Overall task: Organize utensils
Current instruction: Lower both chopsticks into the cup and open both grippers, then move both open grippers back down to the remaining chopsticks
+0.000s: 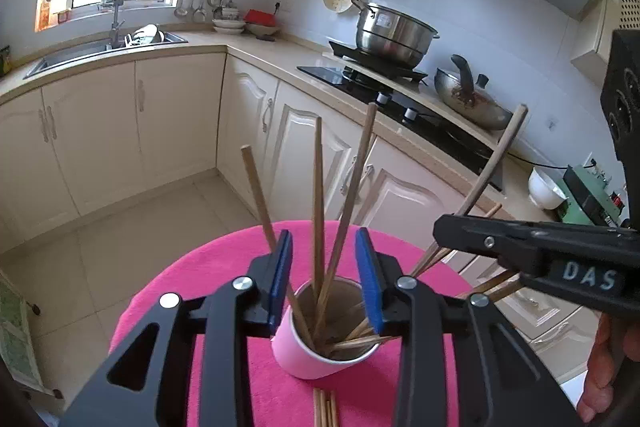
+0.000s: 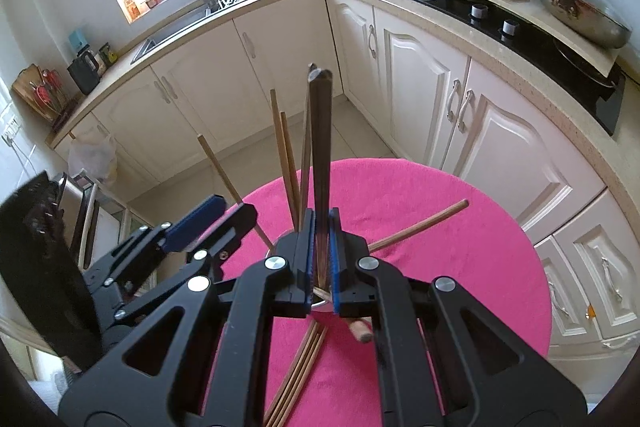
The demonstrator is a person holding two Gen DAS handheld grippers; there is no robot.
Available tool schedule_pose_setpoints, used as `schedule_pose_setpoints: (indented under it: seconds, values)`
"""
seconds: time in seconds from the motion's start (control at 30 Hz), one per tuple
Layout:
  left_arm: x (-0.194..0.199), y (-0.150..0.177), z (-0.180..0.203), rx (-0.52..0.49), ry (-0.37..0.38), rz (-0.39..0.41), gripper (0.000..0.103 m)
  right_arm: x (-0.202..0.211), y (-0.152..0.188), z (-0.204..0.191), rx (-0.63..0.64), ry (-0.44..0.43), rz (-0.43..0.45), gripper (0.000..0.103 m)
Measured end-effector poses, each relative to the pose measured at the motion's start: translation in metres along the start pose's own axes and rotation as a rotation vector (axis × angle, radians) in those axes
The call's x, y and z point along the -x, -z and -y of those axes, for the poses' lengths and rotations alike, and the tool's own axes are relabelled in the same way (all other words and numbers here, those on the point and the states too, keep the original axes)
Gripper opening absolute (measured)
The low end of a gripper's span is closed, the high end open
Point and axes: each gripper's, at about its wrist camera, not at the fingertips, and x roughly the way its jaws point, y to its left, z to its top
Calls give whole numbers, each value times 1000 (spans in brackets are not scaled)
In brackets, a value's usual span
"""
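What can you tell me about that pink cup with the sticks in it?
The cup is pale pink outside and brownish inside, probably paper. It stands upright and open-topped on the pink cloth, between the open fingers of the left gripper, which look close to its sides; contact is unclear. Several wooden chopsticks stand in it, fanned out and leaning on its rim. More chopsticks lie loose on the cloth just in front of it. In the right wrist view it is almost fully hidden.
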Motion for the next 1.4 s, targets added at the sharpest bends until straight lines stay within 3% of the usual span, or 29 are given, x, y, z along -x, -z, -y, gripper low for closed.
schedule_pose_setpoints:
  seconds: [0.43,0.53,0.6,0.8,0.87,1.23,1.4]
  values:
    - [25,-4,-2,12,-23,9,37,8,6,-11,7,25,10,8]
    - [32,-4,-3,16,-21,13,39,14,7,-14,7,34,23,17]
    - [37,-3,-3,15,-21,13,40,20,8,-15,2,38,37,30]
    - [53,2,-5,12,-18,2,42,36,16,-20,-3,49,66,33]
    - [57,4,-5,12,-16,-3,42,43,21,-22,1,59,77,41]
    - [74,33,-11,-5,3,-83,46,92,53,-19,-30,127,143,43]
    - [67,59,-17,7,4,-180,46,88,81,-11,-64,149,93,43]
